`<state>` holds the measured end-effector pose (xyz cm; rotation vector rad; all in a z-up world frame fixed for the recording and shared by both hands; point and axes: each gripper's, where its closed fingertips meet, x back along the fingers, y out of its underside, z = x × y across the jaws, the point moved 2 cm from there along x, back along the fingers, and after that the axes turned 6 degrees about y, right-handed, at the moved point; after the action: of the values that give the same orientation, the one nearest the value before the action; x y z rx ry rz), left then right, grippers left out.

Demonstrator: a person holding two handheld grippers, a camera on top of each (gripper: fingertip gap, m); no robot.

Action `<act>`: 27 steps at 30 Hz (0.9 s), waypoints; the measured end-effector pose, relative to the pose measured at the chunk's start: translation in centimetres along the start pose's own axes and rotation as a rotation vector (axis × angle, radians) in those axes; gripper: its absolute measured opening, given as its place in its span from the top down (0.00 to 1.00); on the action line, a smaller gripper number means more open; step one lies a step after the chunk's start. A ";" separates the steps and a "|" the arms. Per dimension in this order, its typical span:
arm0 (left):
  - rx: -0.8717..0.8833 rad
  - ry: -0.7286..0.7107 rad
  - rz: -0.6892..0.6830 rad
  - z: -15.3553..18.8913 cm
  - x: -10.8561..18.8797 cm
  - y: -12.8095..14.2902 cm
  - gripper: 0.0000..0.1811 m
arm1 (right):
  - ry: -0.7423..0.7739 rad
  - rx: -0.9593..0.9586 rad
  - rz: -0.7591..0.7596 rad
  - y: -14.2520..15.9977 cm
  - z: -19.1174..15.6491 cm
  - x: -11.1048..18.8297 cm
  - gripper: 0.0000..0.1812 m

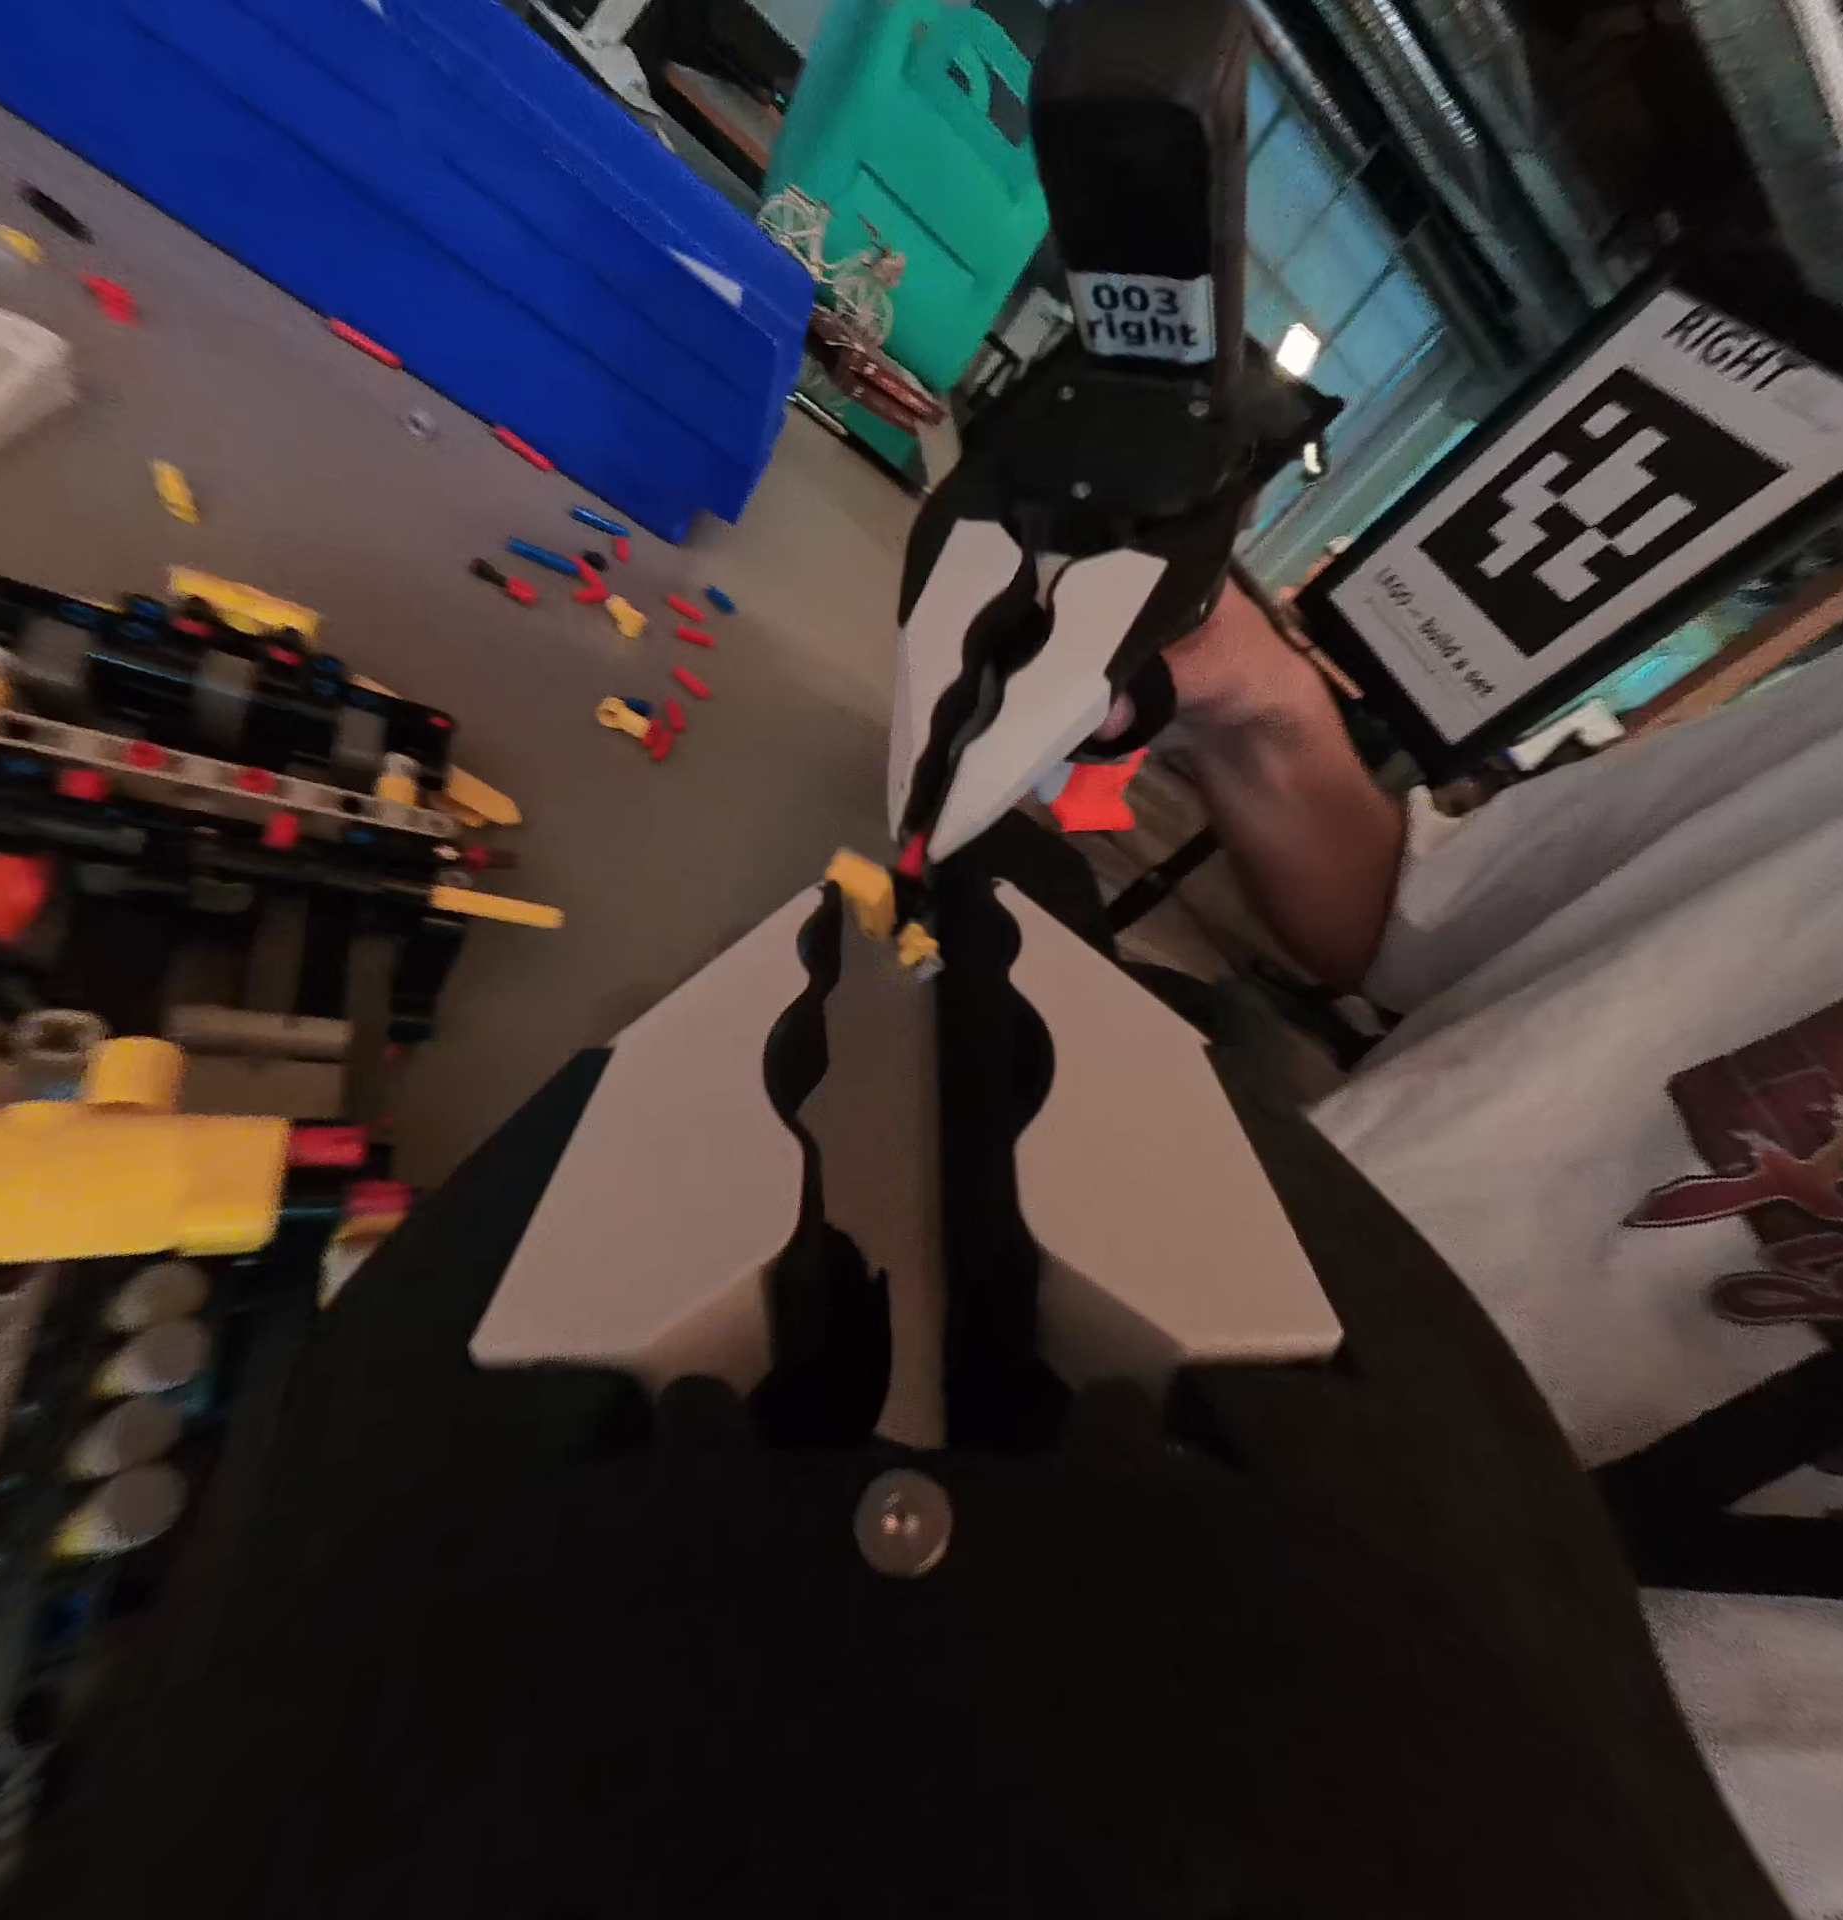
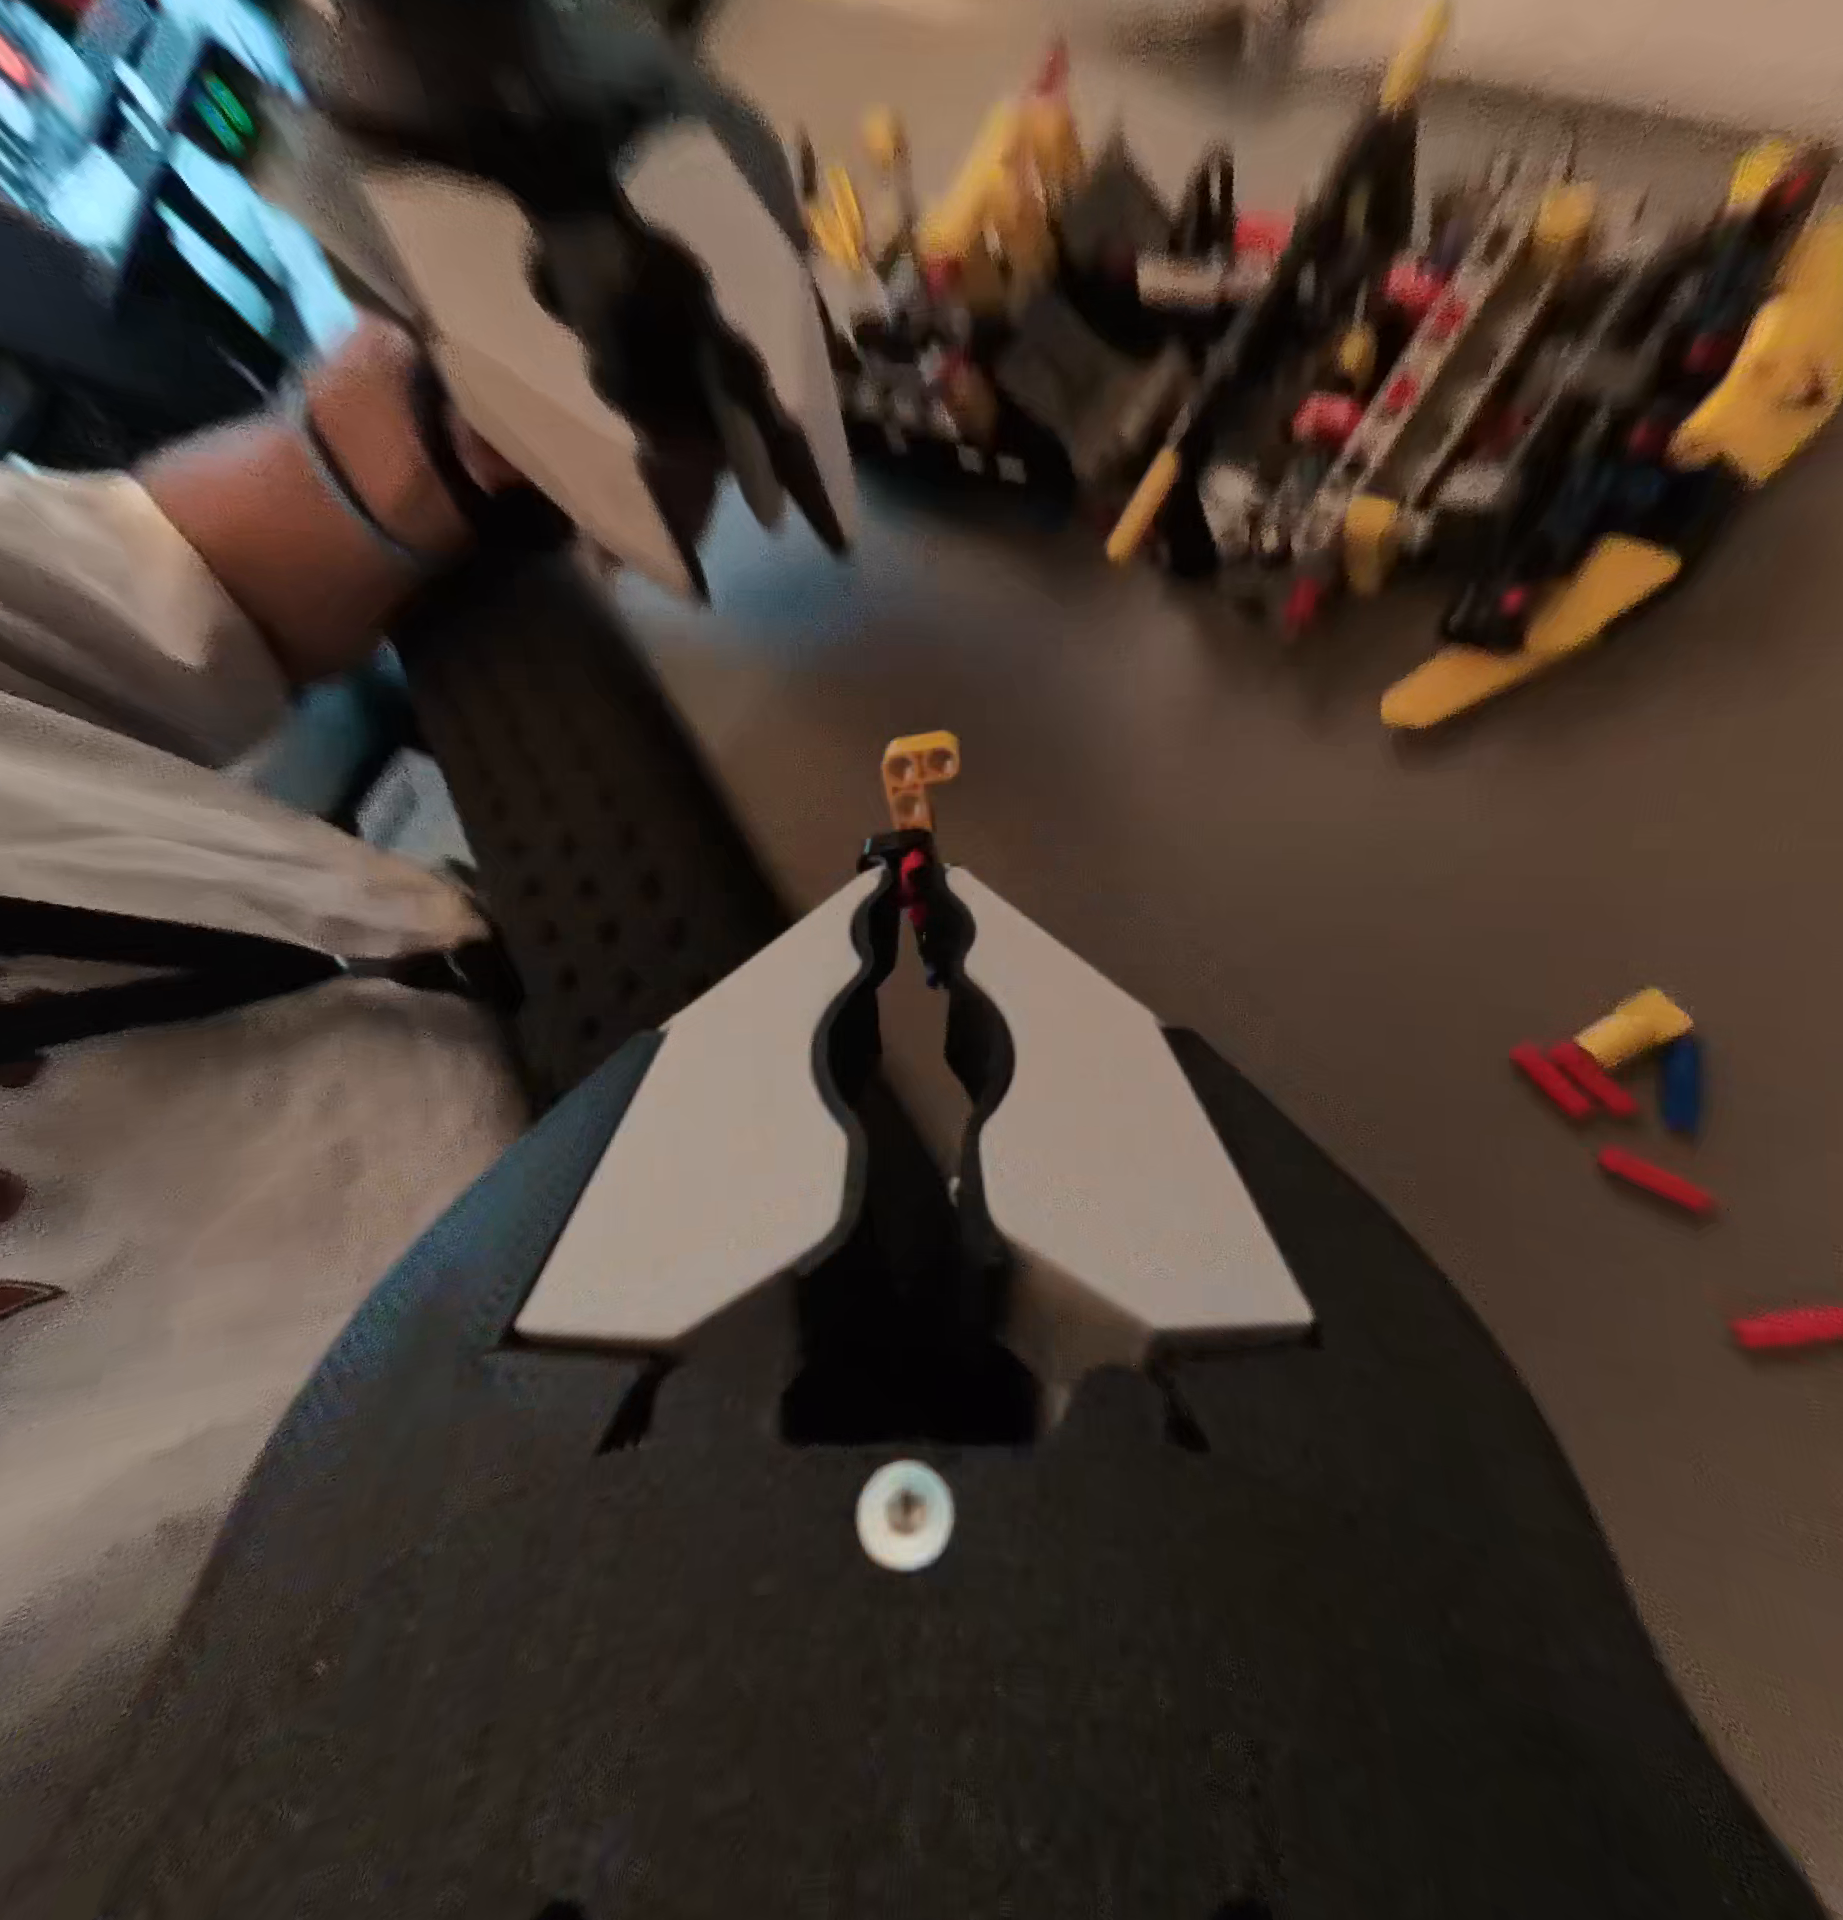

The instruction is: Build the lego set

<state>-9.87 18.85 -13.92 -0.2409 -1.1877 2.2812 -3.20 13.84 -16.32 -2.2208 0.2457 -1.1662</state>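
Observation:
My right gripper [image 2: 912, 881] is shut on a small lego sub-assembly: a red pin [image 2: 910, 875] and a black part are pinched at its fingertips, and a yellow L-shaped piece [image 2: 918, 774] sticks out beyond them. In the left wrist view the right gripper [image 1: 922, 844] comes down from above with the same yellow piece [image 1: 863, 894] at its tips. My left gripper [image 1: 901, 909] is open, with the piece lying between its fingertips. In the right wrist view the left gripper [image 2: 761, 540] is blurred and stands apart from the piece. The large black-and-yellow lego model [image 1: 190, 790] [image 2: 1416, 364] sits on the table.
Loose red, blue and yellow pieces [image 1: 626, 623] [image 2: 1623, 1060] lie on the grey table. A blue bin [image 1: 429, 208] and a teal container [image 1: 896, 156] stand at the back. A marker board [image 1: 1592, 509] is at the right. A person's arm [image 1: 1281, 748] and a black chair [image 2: 584, 779] are close by. One gripper's finger ends stand about 6 cm off the other's.

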 end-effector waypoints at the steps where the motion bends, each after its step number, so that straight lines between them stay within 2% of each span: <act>1: -0.020 -0.022 0.009 -0.1 0.3 -0.3 0.86 | 0.045 0.008 -0.041 0.2 0.5 -0.3 0.98; 5: -0.038 -0.039 0.042 -0.1 0.6 -0.9 0.86 | 0.151 0.092 -0.279 1.5 1.0 -2.3 0.98; 10: -0.051 -0.056 0.013 -0.3 0.5 -0.5 0.86 | 0.160 0.110 -0.347 1.6 1.2 -3.7 0.96; 13: -0.059 -0.058 0.004 -0.2 0.4 -0.4 0.86 | 0.136 0.084 -0.318 1.5 1.2 -3.8 0.95; 15: -0.063 -0.059 0.001 -0.2 0.4 -0.4 0.86 | 0.115 0.091 -0.287 1.4 0.9 -3.3 0.88; 17: -0.062 -0.060 0.002 -0.2 0.4 -0.4 0.86 | 0.105 0.130 -0.243 1.4 0.5 -2.1 0.85; 19: -0.060 -0.061 0.006 -0.2 0.4 -0.5 0.86 | 0.166 0.189 -0.237 2.4 1.2 -0.5 0.85; 23: -0.072 -0.055 0.003 0.2 0.3 -0.5 0.86 | 0.213 0.324 -0.380 7.2 2.4 1.2 0.88; 27: -0.097 -0.059 -0.021 0.5 -0.1 -0.1 0.86 | 0.138 0.297 -0.371 8.6 2.2 1.0 0.93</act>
<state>-9.94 18.53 -13.51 -0.1982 -1.3265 2.2293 0.10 7.54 -21.71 -1.9739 -0.2820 -1.4483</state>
